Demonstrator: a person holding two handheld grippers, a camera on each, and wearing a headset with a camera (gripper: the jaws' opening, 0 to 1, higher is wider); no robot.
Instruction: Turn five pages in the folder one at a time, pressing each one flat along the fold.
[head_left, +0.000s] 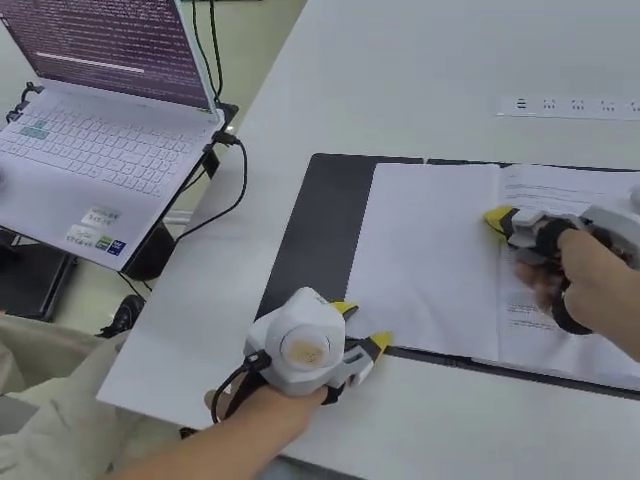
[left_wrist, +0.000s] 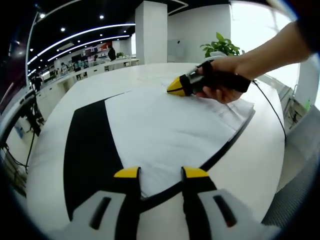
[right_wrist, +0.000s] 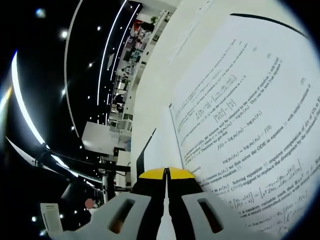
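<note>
The folder (head_left: 320, 220) is cut off at 3 o'clock. The left gripper (left_wrist: 161, 173) is held parted, empty; the right gripper (head_left: 497, 218), closed on nothing, is half hidden by a hand (head_left: 590, 280).

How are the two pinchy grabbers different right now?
The left gripper has its jaws apart; the right gripper has its jaws closed together. The left gripper sits at the near edge of the folder, while the right gripper's tip is down at the folder's middle fold. Both have yellow tips.
</note>
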